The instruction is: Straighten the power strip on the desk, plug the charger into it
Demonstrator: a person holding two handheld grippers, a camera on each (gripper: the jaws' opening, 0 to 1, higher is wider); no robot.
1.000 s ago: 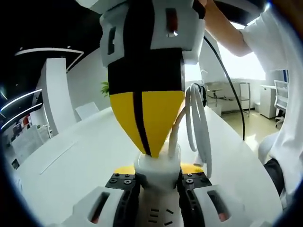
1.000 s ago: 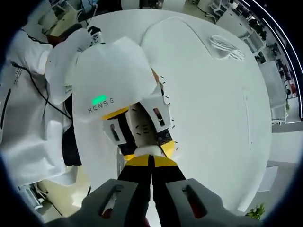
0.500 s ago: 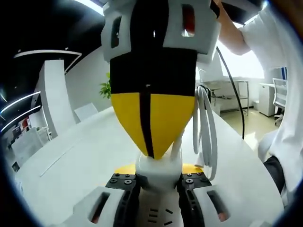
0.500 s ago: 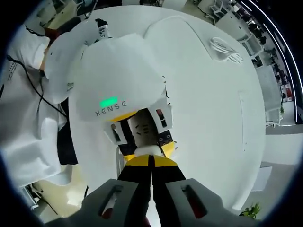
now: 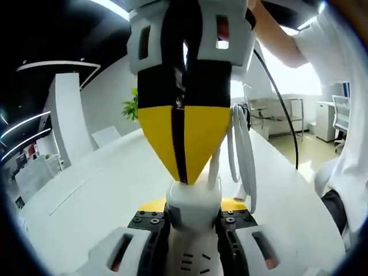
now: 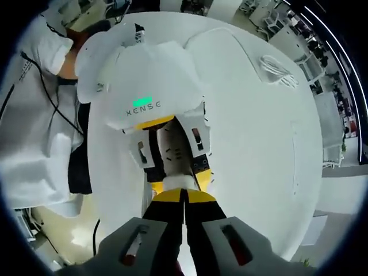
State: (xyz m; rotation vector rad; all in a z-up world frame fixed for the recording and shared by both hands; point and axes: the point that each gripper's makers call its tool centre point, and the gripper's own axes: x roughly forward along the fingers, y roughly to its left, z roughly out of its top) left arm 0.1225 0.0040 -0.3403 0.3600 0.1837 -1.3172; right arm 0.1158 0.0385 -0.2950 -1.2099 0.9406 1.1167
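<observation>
The white power strip (image 5: 193,263) lies on the white table (image 5: 86,195), and my left gripper (image 5: 192,221) is shut across its sides. A white charger (image 5: 193,202) stands on the strip's end between those jaws. From above, my right gripper (image 5: 185,179) comes down with its yellow tips shut on the charger's top. The charger's white cable (image 5: 241,149) hangs in loops beside it. Looking down in the right gripper view, my right gripper (image 6: 184,198) pinches the charger (image 6: 177,183) over the strip (image 6: 172,152), which the left gripper (image 6: 175,172) clamps.
A person in white clothing (image 6: 34,115) stands at the table's edge, with a black cord (image 5: 282,109) hanging from the right gripper. A coiled white cable (image 6: 277,66) and a thin white cord loop (image 6: 230,40) lie farther out on the table (image 6: 259,144).
The right gripper's yellow tips sit slightly higher on the charger than before. Both grips hold and the strip has stayed in place.
</observation>
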